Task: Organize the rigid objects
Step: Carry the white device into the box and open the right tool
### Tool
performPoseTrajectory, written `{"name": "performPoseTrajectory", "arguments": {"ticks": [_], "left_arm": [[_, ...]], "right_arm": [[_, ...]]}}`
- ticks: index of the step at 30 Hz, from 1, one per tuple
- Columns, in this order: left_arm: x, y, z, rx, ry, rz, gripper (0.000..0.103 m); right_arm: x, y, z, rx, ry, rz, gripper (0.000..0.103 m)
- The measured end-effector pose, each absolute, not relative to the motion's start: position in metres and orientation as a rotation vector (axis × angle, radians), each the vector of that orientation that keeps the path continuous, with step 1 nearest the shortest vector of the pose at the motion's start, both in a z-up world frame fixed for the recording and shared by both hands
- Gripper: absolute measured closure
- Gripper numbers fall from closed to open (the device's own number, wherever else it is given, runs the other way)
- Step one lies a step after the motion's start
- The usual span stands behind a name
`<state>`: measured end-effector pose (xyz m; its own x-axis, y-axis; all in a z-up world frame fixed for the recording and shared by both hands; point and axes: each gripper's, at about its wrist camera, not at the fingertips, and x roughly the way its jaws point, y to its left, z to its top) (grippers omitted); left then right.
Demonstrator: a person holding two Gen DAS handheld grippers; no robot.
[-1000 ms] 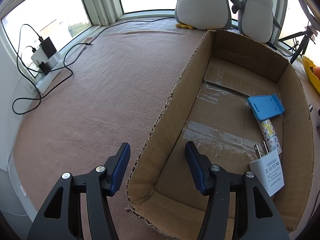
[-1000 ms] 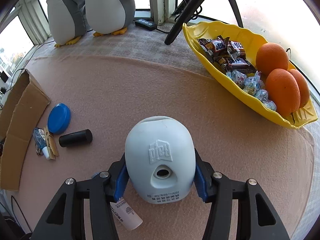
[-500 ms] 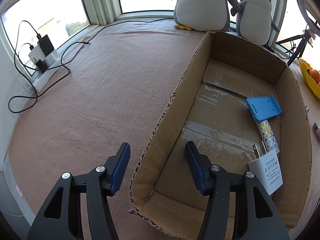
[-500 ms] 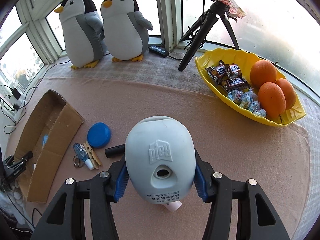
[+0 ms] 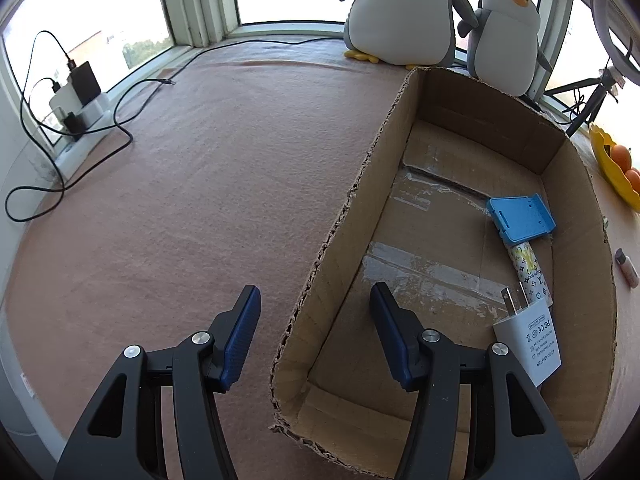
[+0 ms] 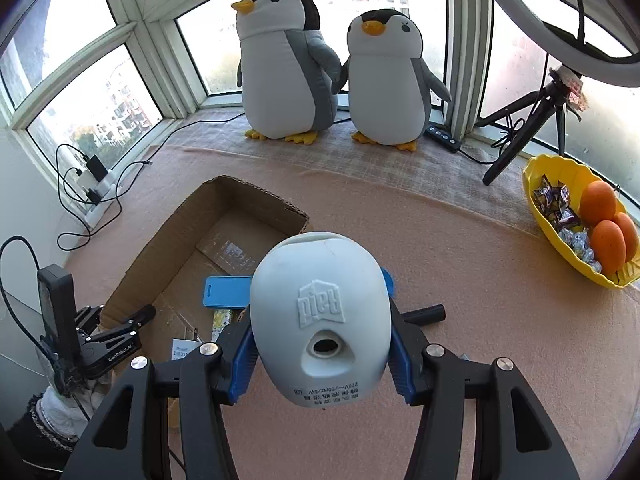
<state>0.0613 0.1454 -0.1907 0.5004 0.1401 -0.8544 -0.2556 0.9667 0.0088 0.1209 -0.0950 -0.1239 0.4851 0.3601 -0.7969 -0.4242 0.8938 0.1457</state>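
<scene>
Left wrist view first: the left gripper [image 5: 314, 322] has its jaws spread wide and holds nothing; they straddle the near left wall of the cardboard box [image 5: 352, 216], one finger outside over the pink cloth [image 5: 200, 184], the other over the box floor. Inside the box, against its right wall, lie a blue phone stand [image 5: 520, 218], a patterned tube [image 5: 528, 268] partly under the stand, and a white charger plug [image 5: 530, 338] with its prongs pointing away from the camera. Two plush penguins [image 5: 400, 12] stand beyond the box; a power strip with cables [image 5: 80, 108] sits at the far left.

Right wrist view: the right gripper [image 6: 320, 340] pinches a white plastic device [image 6: 320, 320], embossed lettering facing the camera, between its blue pads [image 6: 242, 360]. The device is held above the cloth, just right of the box, which lies below and to the left. A black cylinder [image 6: 424, 315] lies on the cloth behind the gripper. A yellow bowl [image 6: 560, 240] with oranges and sweets sits at right, a tripod [image 6: 528, 128] behind it.
</scene>
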Motion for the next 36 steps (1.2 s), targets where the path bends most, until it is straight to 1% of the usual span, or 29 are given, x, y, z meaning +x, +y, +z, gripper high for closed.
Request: {"name": "performPoseTrajectory", "arguments": {"ticks": [15, 31, 36], "left_arm": [[0.06, 0.147, -0.192, -0.14, 1.007, 0.222, 0.046], [0.06, 0.147, -0.192, -0.145, 1.003, 0.222, 0.046], [0.06, 0.147, -0.192, -0.144, 1.003, 0.222, 0.046]], "right_arm": [[0.118, 0.021, -0.151, -0.154, 0.994, 0.611, 0.052], [0.138, 0.059, -0.172, -0.156, 1.045, 0.619, 0.051], [0.141, 0.058, -0.173, -0.158, 1.047, 0.598, 0.049]]}}
